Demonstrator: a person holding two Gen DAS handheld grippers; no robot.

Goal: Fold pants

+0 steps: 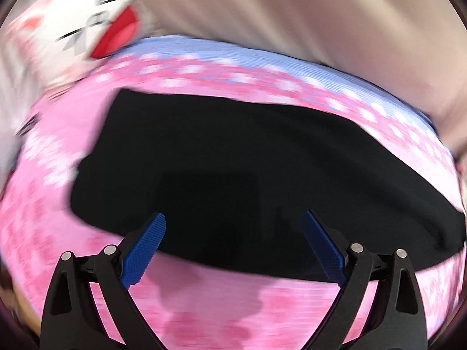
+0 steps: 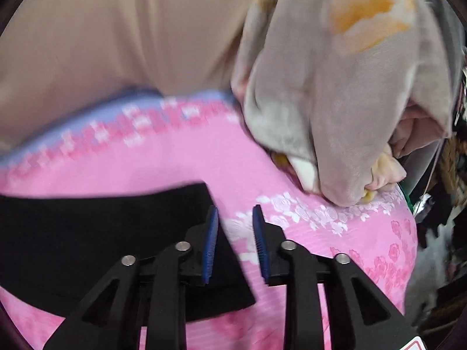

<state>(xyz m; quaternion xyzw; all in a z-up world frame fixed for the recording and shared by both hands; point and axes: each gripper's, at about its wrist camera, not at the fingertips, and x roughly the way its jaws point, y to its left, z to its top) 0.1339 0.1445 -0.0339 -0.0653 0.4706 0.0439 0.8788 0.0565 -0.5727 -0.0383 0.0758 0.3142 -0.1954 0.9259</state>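
Note:
The black pants (image 1: 233,169) lie flat in a long band across a pink flowered bedspread (image 1: 58,192). My left gripper (image 1: 233,218) is wide open, its blue pads over the pants' near edge and holding nothing. In the right wrist view the pants (image 2: 87,233) reach in from the left and end at a slanted edge. My right gripper (image 2: 235,213) hovers over that right end with its jaws a small gap apart and nothing between them. The left pad is over the black cloth, the right pad over the pink bedspread (image 2: 321,233).
A beige wall or headboard (image 1: 292,14) rises behind the bed. A white pillow with a red and black print (image 1: 87,29) lies at the far left. A grey-beige bundled blanket (image 2: 335,102) sits on the bed's far right. Clutter (image 2: 443,189) lies past the right edge.

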